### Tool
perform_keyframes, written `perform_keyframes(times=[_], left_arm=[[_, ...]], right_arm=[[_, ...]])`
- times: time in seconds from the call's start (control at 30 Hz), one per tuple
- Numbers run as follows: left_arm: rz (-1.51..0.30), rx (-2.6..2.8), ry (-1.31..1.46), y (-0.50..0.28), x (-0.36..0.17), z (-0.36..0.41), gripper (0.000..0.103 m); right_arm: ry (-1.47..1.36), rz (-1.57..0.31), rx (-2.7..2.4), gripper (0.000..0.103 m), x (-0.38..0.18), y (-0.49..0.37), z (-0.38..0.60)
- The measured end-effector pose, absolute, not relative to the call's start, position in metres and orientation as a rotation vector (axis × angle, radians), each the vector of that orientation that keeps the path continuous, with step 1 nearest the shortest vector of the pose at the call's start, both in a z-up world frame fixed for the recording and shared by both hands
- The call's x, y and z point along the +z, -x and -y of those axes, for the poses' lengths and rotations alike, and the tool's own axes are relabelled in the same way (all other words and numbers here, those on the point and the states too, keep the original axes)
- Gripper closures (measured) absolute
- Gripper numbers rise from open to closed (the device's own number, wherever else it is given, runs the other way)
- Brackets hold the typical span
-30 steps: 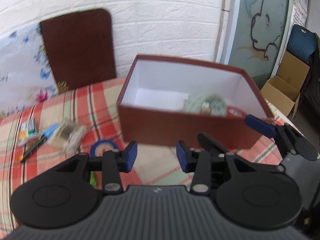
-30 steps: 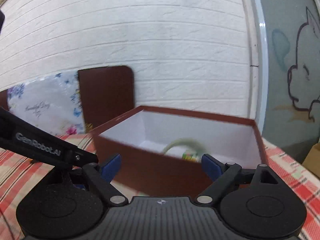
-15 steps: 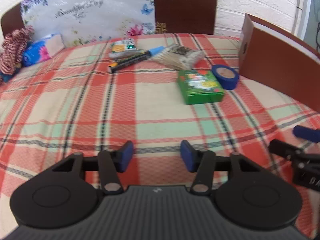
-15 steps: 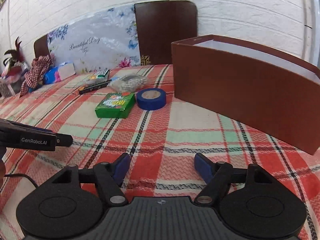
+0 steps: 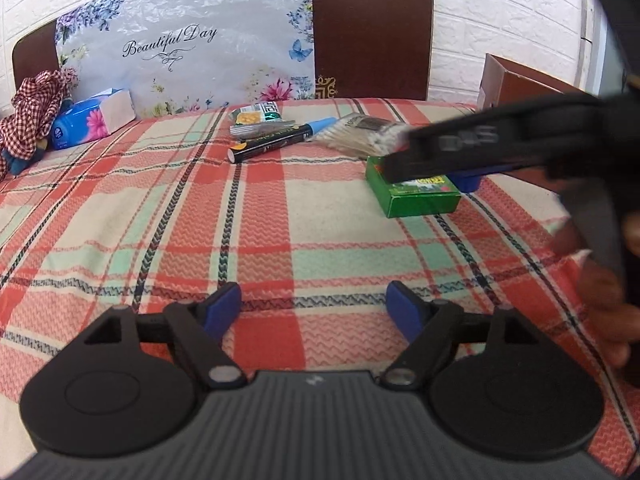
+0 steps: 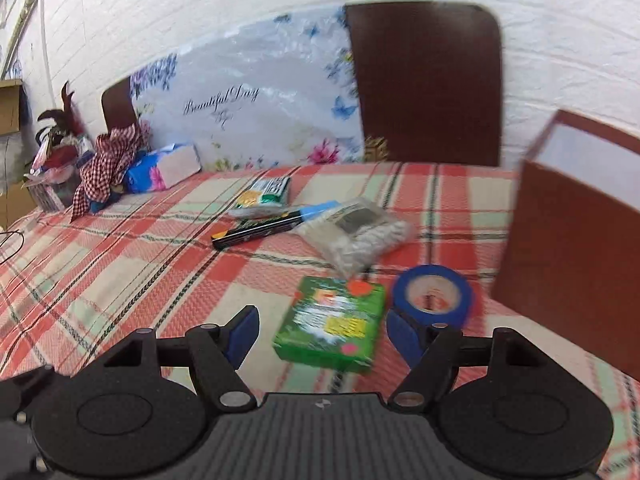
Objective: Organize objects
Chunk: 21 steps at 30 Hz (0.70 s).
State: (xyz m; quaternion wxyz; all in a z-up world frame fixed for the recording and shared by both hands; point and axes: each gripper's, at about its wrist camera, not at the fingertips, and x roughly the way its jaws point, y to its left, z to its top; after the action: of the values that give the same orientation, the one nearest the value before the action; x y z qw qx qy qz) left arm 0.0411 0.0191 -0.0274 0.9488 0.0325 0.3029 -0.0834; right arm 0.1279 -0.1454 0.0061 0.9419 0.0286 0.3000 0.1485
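Progress: early | right tongs (image 6: 322,334) open, empty, green box (image 6: 332,330) between their tips | left tongs (image 5: 314,308) open, empty | ahead: marker (image 6: 260,231), blue tape (image 6: 432,294), cotton-swab bag (image 6: 360,232) unsorted beside brown box (image 6: 568,280) | box contents not visible.

Left wrist view: low over the near part of the plaid-covered desk (image 5: 280,208), facing its far edge and the wall. Right wrist view: same heading, set nearer the green box (image 6: 332,330), close above it. Shared: green box (image 5: 416,196), black marker (image 5: 272,144) (image 6: 260,232), brown box (image 6: 568,264) at the right edge.
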Motion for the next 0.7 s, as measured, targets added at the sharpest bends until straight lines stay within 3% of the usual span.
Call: perform_keyframes(times=[0.2,0.3,0.63,0.7], left_arm=[[-0.620,-0.184,-0.053,-0.042,-0.028,-0.020,0.017],[-0.621,-0.186,-0.061,-0.042,-0.028,-0.019,0.016],[-0.617,-0.170,-0.090,-0.039,-0.027,-0.014,0.016],[-0.617,-0.165,-0.100,-0.038,-0.027,-0.013,0.016]], right_arm=[[0.022,-0.640,0.247,0.043,-0.016,-0.133,0.138],[0.016,-0.634,0.239,0.044,-0.015,-0.111,0.152],[-0.015,-0.597,0.152,0.043,-0.014,0.007,0.221],[-0.048,-0.591,0.151,0.031,-0.013,0.014,0.228]])
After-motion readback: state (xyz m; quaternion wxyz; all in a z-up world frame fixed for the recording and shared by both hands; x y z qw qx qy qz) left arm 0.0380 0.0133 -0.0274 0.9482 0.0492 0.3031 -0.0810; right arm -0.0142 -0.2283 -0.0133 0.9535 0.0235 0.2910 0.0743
